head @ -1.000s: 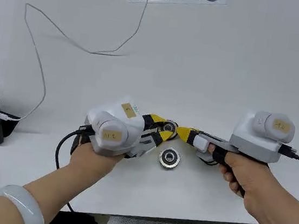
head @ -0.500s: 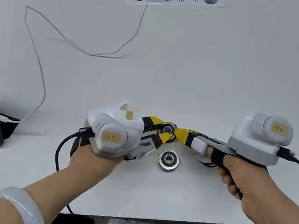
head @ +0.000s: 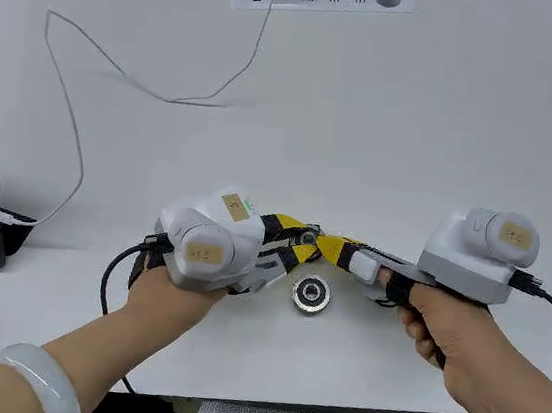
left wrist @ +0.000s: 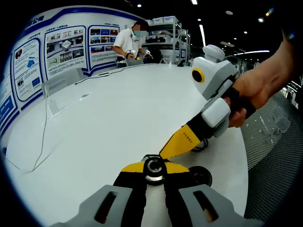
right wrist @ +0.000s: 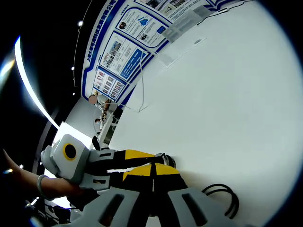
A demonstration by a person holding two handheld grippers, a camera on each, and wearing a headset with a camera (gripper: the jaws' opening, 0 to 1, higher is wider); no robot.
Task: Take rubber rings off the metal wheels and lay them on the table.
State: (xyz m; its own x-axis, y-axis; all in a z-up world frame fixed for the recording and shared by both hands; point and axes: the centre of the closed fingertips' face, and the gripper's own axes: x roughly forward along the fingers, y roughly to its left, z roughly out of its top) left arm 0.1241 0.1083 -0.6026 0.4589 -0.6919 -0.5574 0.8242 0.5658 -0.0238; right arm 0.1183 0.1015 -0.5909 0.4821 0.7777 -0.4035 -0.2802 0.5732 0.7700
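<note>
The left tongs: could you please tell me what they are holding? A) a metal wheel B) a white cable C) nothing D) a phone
A: in the left gripper view the left tongs are closed on a metal wheel, one yellow tip on each side of it.

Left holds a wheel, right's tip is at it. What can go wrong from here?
1. The left gripper clamps the wheel only at its jaw tips; a pull from the right gripper might twist it out.
2. The loose wheel lies on the table close to both grippers; a sudden slip may knock it away.
</note>
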